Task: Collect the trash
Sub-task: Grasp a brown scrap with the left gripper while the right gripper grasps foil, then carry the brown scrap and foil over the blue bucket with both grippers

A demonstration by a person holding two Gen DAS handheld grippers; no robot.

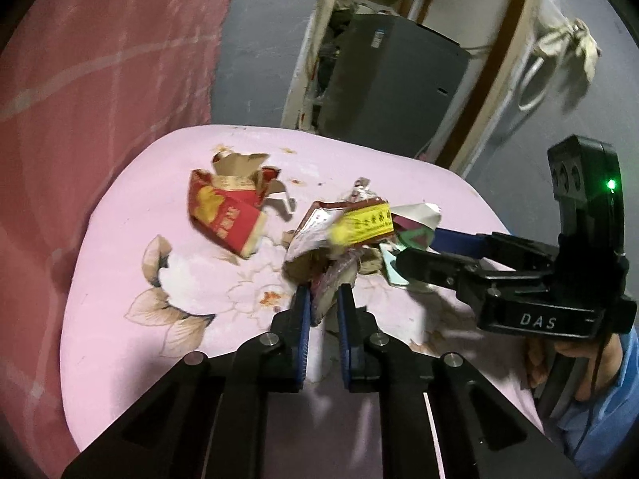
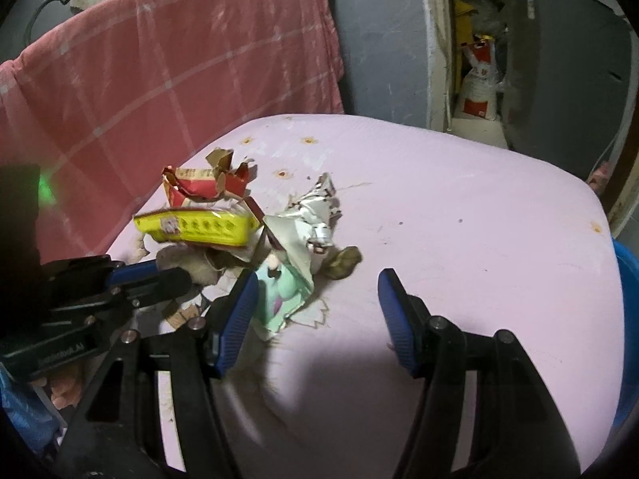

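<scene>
A pile of trash lies on a pink flowered table top [image 1: 120, 263]. A torn red carton [image 1: 223, 215] lies at the left of the pile. My left gripper [image 1: 324, 295] is shut on a crumpled wrapper with a yellow label [image 1: 359, 229] and its dark plastic tail. In the right wrist view the same yellow wrapper [image 2: 195, 227] hangs by the left gripper [image 2: 159, 275], with the red carton [image 2: 203, 183] behind it. My right gripper [image 2: 315, 283] is open, its left finger beside a mint green wrapper [image 2: 283, 291] and crumpled foil [image 2: 315, 215]. The right gripper [image 1: 403, 247] also shows in the left wrist view.
A pink checked cloth [image 2: 159, 72] hangs behind the table. A grey box [image 1: 391, 80] stands in a doorway past the far edge. A small brown lump [image 2: 343, 261] lies by the foil. A blue rim [image 2: 627, 319] shows at the table's right edge.
</scene>
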